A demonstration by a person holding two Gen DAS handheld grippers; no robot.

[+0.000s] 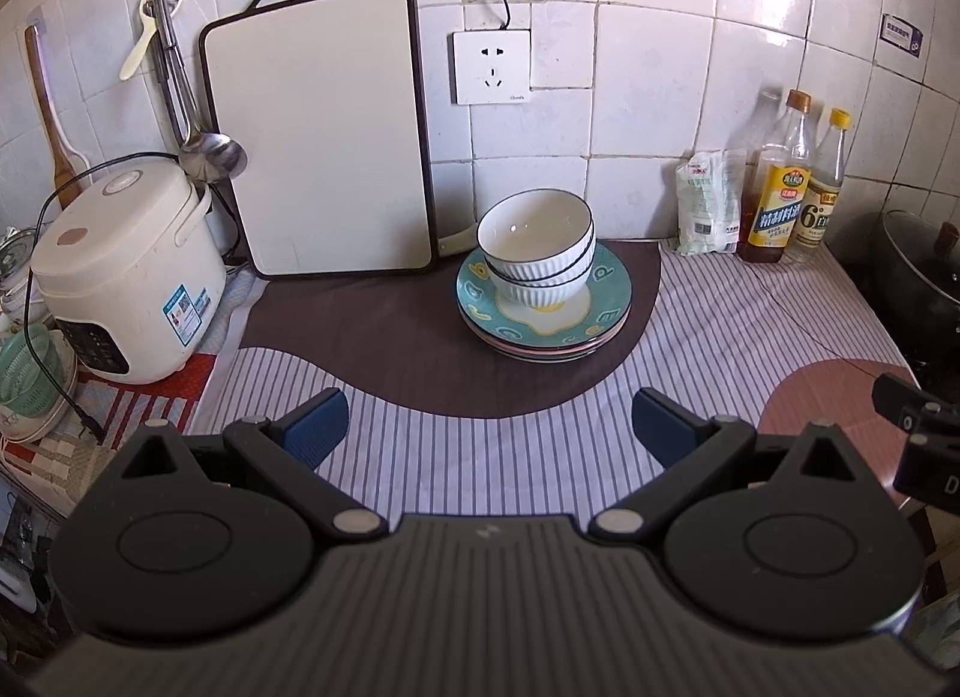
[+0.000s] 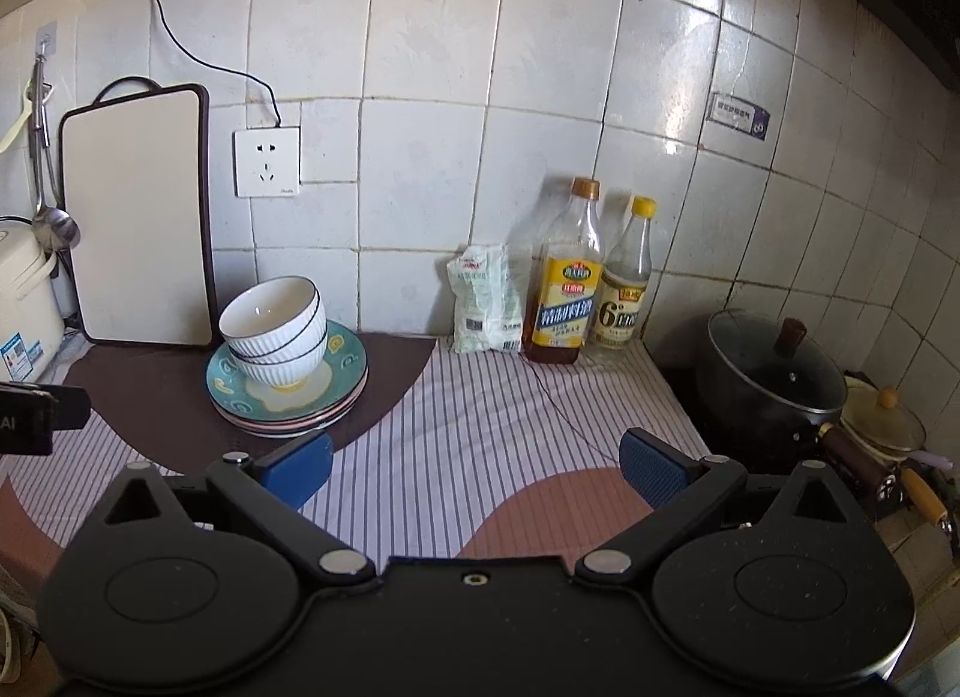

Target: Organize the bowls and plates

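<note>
Bowls (image 1: 536, 241) — two, white ceramic, ribbed outside with a thin dark rim line, nested and tilted; they sit on the plates (image 1: 543, 310), a stack of shallow round ones, the top one teal with a fried-egg print, at least three by the visible rims. The stack stands near the back edge of the bench, on the brown patch of a striped cloth (image 1: 480, 451), just beside a cream cutting board (image 1: 321, 133) leaning upright against the tiled wall.

Left gripper (image 1: 489, 427) — blue textured pads spread wide, holding nothing, above the cloth toward the front edge. Right gripper (image 2: 475, 466) — likewise wide apart and empty.

Two glass bottles (image 2: 564, 283) and one plastic packet (image 2: 485, 301) stand at the back edge.
</note>
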